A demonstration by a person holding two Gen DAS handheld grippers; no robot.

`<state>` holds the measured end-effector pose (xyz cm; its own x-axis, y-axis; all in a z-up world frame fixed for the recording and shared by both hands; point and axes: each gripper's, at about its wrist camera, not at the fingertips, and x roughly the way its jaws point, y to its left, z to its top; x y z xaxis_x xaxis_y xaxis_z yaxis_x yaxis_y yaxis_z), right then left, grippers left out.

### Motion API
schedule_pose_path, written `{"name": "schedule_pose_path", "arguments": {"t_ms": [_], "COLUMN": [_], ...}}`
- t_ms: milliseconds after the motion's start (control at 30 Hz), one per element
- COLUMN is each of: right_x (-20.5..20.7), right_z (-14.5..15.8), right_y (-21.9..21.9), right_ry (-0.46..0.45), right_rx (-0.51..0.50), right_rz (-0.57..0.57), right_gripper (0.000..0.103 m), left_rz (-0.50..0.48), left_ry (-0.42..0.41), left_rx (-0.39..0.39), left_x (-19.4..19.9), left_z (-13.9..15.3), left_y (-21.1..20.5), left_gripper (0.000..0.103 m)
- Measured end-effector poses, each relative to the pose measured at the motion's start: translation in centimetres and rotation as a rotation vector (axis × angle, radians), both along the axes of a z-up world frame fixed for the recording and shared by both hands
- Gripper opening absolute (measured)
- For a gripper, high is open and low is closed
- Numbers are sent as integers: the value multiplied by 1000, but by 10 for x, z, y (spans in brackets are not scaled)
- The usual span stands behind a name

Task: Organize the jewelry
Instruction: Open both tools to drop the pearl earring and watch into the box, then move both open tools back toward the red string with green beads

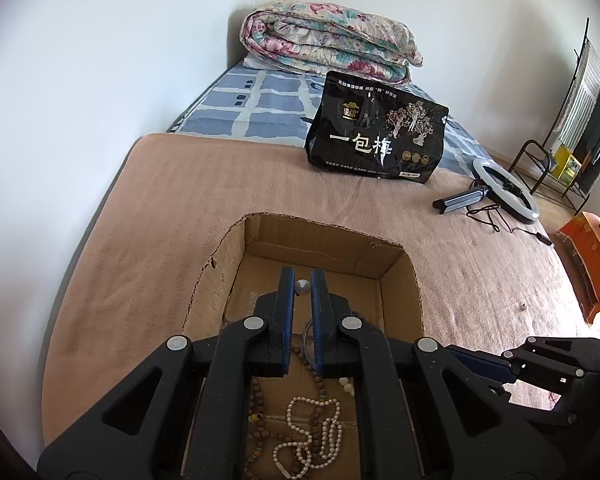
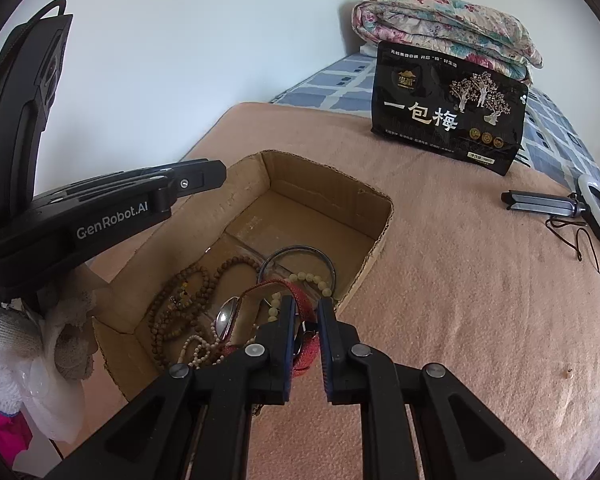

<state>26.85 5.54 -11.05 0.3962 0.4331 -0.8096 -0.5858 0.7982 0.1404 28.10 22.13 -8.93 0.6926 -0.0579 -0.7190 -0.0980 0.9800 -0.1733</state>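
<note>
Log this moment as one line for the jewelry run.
left gripper: shut on small silver piece | right gripper: open at red-strap watch | cardboard box: holds bead strings

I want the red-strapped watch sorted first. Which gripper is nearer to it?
Right. The right gripper sits directly at the red-strapped watch, its tips beside the strap at the cardboard box's near edge. The left gripper hangs further in over the box, pinching a small silvery bead.

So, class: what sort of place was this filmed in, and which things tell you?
Most likely a bedroom: a folded floral quilt lies on a bed with a checked sheet, and clothes hang on a rack nearby.
</note>
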Motion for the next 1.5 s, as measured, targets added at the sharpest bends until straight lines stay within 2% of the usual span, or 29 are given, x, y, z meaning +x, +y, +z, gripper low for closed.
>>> {"name": "schedule_pose_path", "arguments": {"t_ms": [33, 67, 100, 133, 167, 200, 433, 600, 1033, 1433, 1500], "right_x": [0, -1, -2, -3, -4, -5, -8, -13, -30, -49, -53], "right_z": [2, 4, 5, 7, 9, 11, 18, 21, 43, 72, 77], "right_y": [-1, -1, -2, -2, -3, -4, -11, -14, -39, -86, -96], "right_ry": [-4, -16, -29, -39, -48, -53, -63, -69, -95, -147, -164], "right_rx": [7, 9, 9, 6, 6, 10, 19, 16, 35, 48, 49], "right_rz": [1, 0, -1, -1, -3, -3, -16, -14, -43, -91, -104], "right_gripper": [19, 32, 42, 47, 56, 62, 69, 69, 74, 88, 93], "left_rz": [6, 9, 16, 18, 24, 34, 44, 45, 32, -17, -25], "left_ry": [-3, -1, 5, 6, 2, -9, -11, -18, -66, -133, -145], "left_rx": [-1, 1, 4, 2, 2, 2, 2, 6, 37, 90, 96], "left_x": [0, 1, 1, 1, 1, -1, -6, -10, -35, -63, -69], "left_z": [0, 0, 0, 0, 1, 2, 6, 10, 40, 78, 84], "left_y": [0, 0, 0, 1, 1, 2, 1, 1, -22, -65, -74], "left_gripper": [6, 6, 13, 30, 38, 43, 43, 43, 43, 43, 43]}}
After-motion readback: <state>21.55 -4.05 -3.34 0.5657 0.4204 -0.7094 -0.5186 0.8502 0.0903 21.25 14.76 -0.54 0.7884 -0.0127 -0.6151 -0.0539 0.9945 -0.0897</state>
